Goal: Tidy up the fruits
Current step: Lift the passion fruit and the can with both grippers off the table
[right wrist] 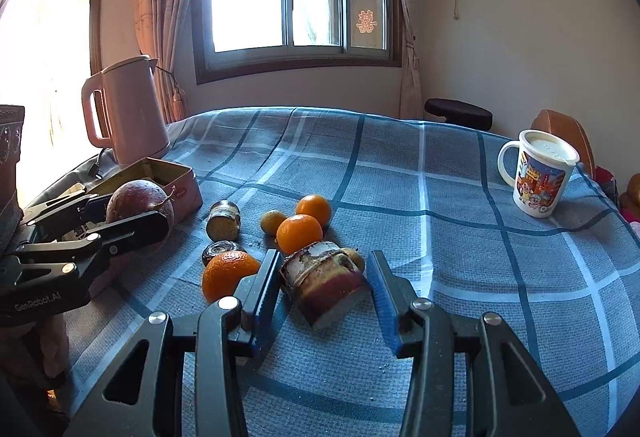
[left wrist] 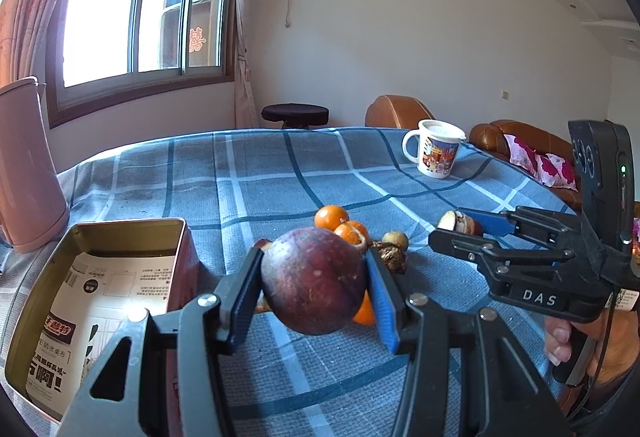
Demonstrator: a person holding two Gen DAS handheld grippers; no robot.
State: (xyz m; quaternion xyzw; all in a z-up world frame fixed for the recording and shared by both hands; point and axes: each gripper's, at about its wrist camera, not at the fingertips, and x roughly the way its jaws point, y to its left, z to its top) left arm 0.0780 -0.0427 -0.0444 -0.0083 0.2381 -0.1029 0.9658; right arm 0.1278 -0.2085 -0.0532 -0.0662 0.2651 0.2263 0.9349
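Note:
My left gripper (left wrist: 314, 287) is shut on a dark purple round fruit (left wrist: 314, 279) and holds it above the cloth, just right of the open metal tin (left wrist: 120, 237). The same fruit (right wrist: 140, 203) shows in the right wrist view, next to the tin (right wrist: 176, 177). My right gripper (right wrist: 324, 291) is open, its fingers either side of a purple-and-white sugarcane piece (right wrist: 324, 287) lying on the cloth; they do not touch it. Oranges (right wrist: 304, 233) (right wrist: 228, 273), a small yellow fruit (right wrist: 273, 221) and two more cane pieces (right wrist: 224, 221) lie behind it.
A pink kettle (right wrist: 132, 113) stands at the back left behind the tin. A white printed mug (right wrist: 538, 173) with a lid stands at the back right. The table wears a blue checked cloth (right wrist: 480, 257). A brown sofa (left wrist: 516, 141) and a stool (left wrist: 296, 115) are beyond the table.

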